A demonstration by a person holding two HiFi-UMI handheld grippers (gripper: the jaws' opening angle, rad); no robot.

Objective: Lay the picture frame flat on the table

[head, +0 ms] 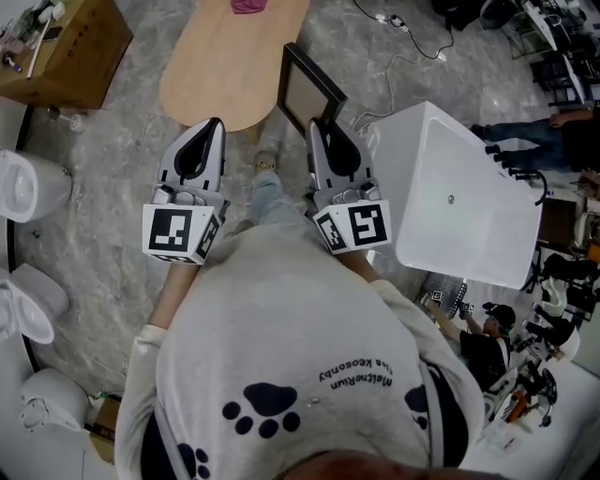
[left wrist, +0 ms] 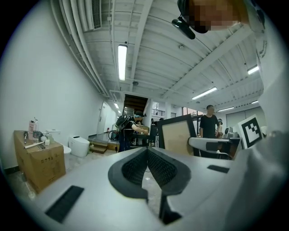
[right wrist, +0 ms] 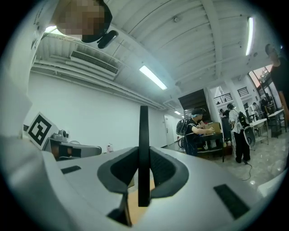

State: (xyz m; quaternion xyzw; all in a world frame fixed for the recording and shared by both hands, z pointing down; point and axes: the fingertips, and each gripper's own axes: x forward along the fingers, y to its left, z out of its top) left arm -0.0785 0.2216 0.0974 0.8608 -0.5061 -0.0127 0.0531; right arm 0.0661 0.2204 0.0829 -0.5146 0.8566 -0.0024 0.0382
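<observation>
The picture frame is black-edged with a tan panel. It hangs upright in the air, just off the near right rim of the oval wooden table. My right gripper is shut on the frame's lower edge; in the right gripper view the black edge stands straight up between the pads. My left gripper is held level beside it to the left, shut with nothing in it, its pads meeting at the tips. From the left gripper view the frame shows to the right, with the right gripper on it.
A large white cabinet stands close on the right. A cardboard box sits at the far left and white toilets line the left wall. A pink item lies on the table's far end. People work at the right and in the background.
</observation>
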